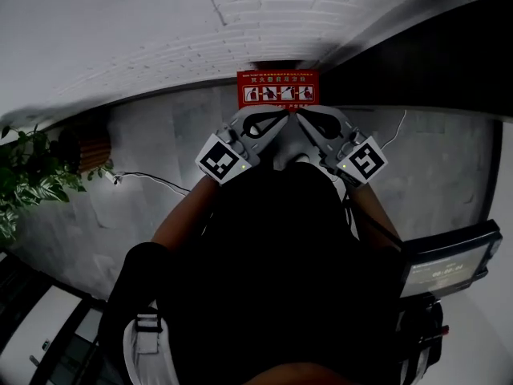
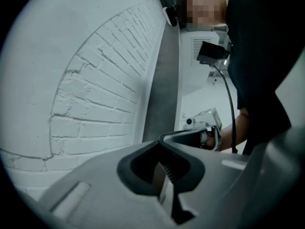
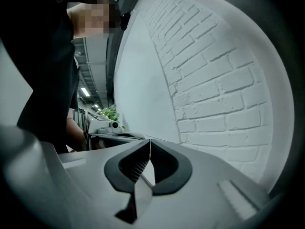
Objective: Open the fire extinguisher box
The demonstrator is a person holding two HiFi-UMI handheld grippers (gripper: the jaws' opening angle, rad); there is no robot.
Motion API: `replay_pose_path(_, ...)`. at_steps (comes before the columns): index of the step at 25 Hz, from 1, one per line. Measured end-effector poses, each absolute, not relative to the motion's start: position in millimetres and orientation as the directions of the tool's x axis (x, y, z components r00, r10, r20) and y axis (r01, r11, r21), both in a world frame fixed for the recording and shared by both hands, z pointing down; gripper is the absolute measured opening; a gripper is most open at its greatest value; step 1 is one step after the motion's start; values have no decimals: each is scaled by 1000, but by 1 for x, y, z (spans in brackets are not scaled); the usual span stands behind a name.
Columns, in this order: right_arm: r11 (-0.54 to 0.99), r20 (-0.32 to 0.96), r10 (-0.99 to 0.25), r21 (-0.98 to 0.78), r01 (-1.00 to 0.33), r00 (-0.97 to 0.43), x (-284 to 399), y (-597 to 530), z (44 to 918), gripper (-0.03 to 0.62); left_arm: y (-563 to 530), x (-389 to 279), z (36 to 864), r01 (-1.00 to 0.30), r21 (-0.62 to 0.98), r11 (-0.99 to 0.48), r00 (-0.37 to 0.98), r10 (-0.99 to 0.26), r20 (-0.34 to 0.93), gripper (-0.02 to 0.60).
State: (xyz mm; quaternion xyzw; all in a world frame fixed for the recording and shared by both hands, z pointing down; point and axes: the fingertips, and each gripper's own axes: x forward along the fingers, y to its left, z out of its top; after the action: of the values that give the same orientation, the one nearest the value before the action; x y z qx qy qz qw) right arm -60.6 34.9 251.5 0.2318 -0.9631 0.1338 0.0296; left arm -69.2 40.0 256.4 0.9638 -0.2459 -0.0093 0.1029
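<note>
Head view: the left hand-held gripper (image 1: 282, 115) and the right hand-held gripper (image 1: 299, 115) point side by side, tips nearly meeting. The red fire extinguisher box (image 1: 277, 88) sits just ahead of both tips, backed against the white brick wall (image 1: 264, 22). Each gripper view shows its own jaws pressed together, nothing between them. The danger from here, I'd say: shut jaws can't catch a latch or a lid edge, so a push could skid off that smooth red face. With both tips crowding one spot, they could also knock each other. Hard to read: only the box's face with its pictogram label shows, with no latch, handle or hinge, and whether either tip touches the box can't be told. Both gripper views miss the box entirely.
</note>
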Motion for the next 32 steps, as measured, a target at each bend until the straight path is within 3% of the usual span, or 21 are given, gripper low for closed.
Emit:
replay_pose_path(12, 776, 183, -525, -299, -555, -832, -28, -36, 306, 11, -18, -68, 312, -440, 246, -864, 898, -427, 105, 2)
replay_pose_path(21, 657, 226, -568, -455, -601, -792, 2, -64, 444, 11, -43, -47, 431, -550, 316, -773, 835, -509, 209, 2)
replay_pose_path(26, 574, 295, -551, -546, -610, -781, 4, -47, 534, 12, -29, -28, 519, -570, 330, -752, 818, -487, 305, 2)
replay_pose_path(32, 364, 395, -577, -659, -659, -714, 15, -11, 633, 14, -1, -13, 599, -559, 290, -777, 797, -407, 446, 3)
